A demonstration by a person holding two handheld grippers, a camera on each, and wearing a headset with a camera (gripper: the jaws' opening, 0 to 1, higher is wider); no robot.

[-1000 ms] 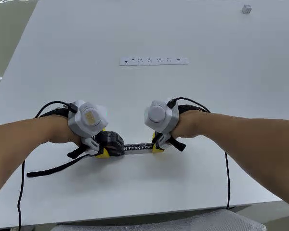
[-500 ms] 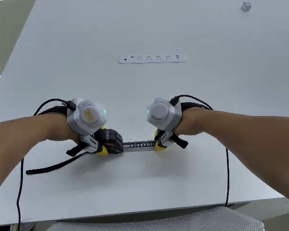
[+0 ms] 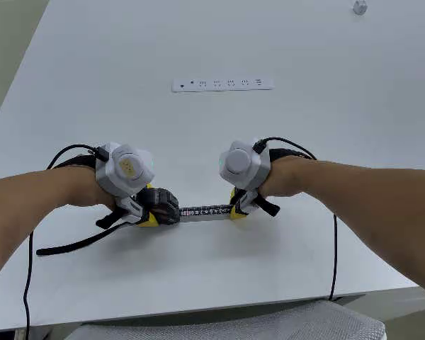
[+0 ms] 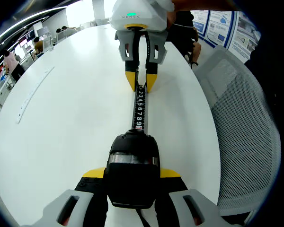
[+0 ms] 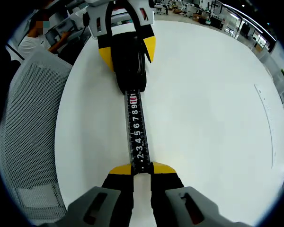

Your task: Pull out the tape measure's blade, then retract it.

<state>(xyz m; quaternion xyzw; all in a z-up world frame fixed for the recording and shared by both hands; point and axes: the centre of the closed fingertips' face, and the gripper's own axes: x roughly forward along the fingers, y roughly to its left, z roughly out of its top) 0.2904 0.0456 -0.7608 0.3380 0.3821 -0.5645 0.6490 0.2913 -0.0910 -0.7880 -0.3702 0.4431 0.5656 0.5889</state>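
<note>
The black tape measure case (image 3: 163, 207) lies on the white table, and my left gripper (image 3: 150, 216) is shut on it; in the left gripper view the case (image 4: 132, 168) sits between the yellow-tipped jaws. A short length of blade (image 3: 205, 211) with printed numbers runs flat to the right. My right gripper (image 3: 235, 210) is shut on the blade's end. In the right gripper view the blade (image 5: 135, 130) leads from my right gripper (image 5: 142, 168) up to the case (image 5: 128, 59). The left gripper view shows the blade (image 4: 139, 106) reaching the right gripper (image 4: 140, 81).
A white power strip (image 3: 222, 84) lies farther back at the table's middle. A small grey object (image 3: 359, 7) sits at the far right corner. Black cables (image 3: 64, 244) trail from both grippers. A mesh chair back (image 3: 219, 329) stands at the table's near edge (image 3: 198, 312).
The right gripper has drawn slightly to the right, and a little more blade shows between the grippers. The head camera has shifted a bit.
</note>
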